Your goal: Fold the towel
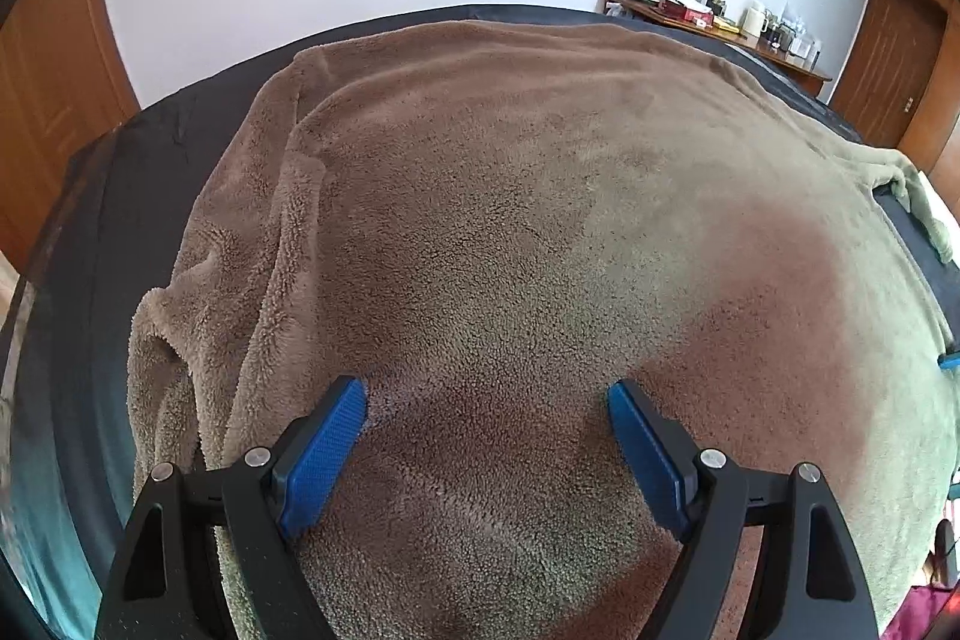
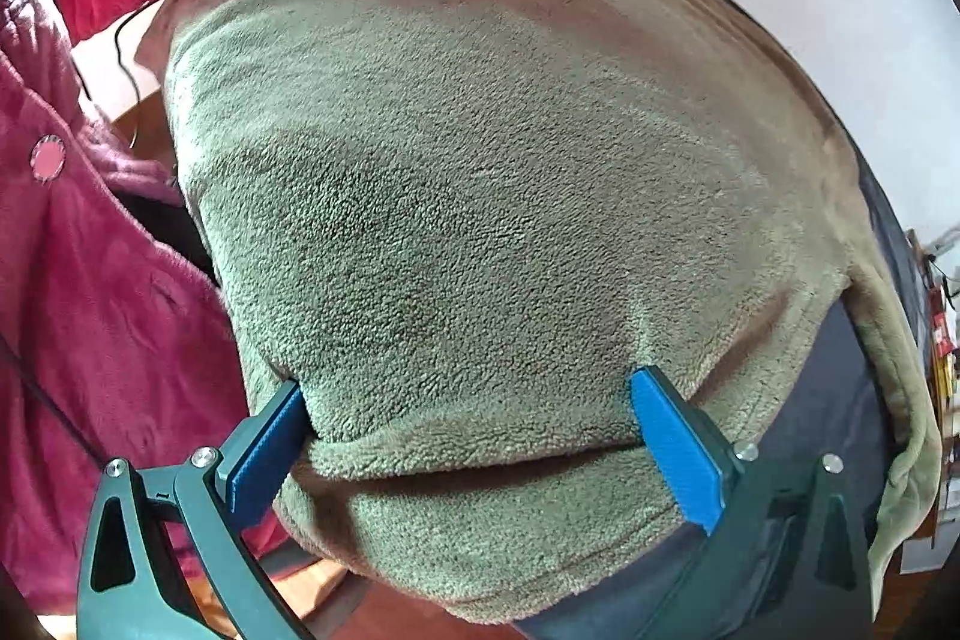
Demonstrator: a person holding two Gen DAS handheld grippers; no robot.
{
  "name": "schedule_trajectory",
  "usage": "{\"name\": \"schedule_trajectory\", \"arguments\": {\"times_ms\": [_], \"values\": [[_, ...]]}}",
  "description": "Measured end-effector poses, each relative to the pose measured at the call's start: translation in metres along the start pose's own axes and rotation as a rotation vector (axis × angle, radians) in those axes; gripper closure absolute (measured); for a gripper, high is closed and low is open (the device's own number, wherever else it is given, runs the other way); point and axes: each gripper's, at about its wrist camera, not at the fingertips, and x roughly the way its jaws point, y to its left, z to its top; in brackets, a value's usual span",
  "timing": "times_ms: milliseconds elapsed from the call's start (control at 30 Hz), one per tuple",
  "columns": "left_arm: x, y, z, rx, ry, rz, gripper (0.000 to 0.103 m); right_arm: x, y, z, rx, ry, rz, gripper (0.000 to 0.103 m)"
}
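Left gripper [image 1: 486, 397] spread wide above the fluffy towel [image 1: 510, 220], holding nothing. Towel lying flat over a dark bed [image 1: 138, 196]. Right gripper [image 2: 468, 394] wide open too, fingers [image 2: 672, 436] straddling the towel's folded near corner.

A: What fills the left wrist view?
B: A fleecy brown towel [image 1: 480, 196], spread wide over a dark-covered bed [image 1: 138, 196]. It reaches nearly to the bed's far edge.

A: And the left gripper [image 1: 487, 403]?
B: Its jaws stand wide apart, blue pads [image 1: 327, 454] facing each other, low over the towel near the bed's near edge. Nothing is between them but flat pile.

A: Is the towel smooth?
B: Mostly. Along the bed's left edge it is rumpled into folds [image 1: 198, 292], one layer lying over another.

A: Beyond the bed?
B: A white wall, wooden doors at both sides, and a cluttered wooden side table [image 1: 714, 25] past the far right corner.
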Motion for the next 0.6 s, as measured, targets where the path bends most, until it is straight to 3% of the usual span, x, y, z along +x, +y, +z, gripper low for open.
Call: {"name": "schedule_trajectory", "arguments": {"times_ms": [133, 300, 433, 533, 600], "values": [[0.000, 0.002, 0.002, -0.011, 0.009, 0.017, 0.018, -0.002, 0.000, -0.002, 0.058, -0.044, -0.022, 0.000], [-0.014, -0.019, 0.017, -0.033, -0.003, -0.105, 0.018, -0.020, -0.016, 0.000, 0.222, -0.102, 0.000, 0.000], [-0.025, -0.037, 0.030, -0.051, -0.014, -0.203, 0.018, -0.062, -0.074, -0.027, 0.530, -0.298, 0.037, 0.000], [-0.028, -0.056, 0.039, -0.027, -0.024, -0.264, 0.018, -0.089, -0.129, -0.076, 0.817, -0.416, -0.019, 0.000], [-0.022, -0.069, 0.045, -0.006, -0.031, -0.270, 0.018, -0.099, -0.158, -0.109, 1.027, -0.452, -0.100, 0.001]]}}
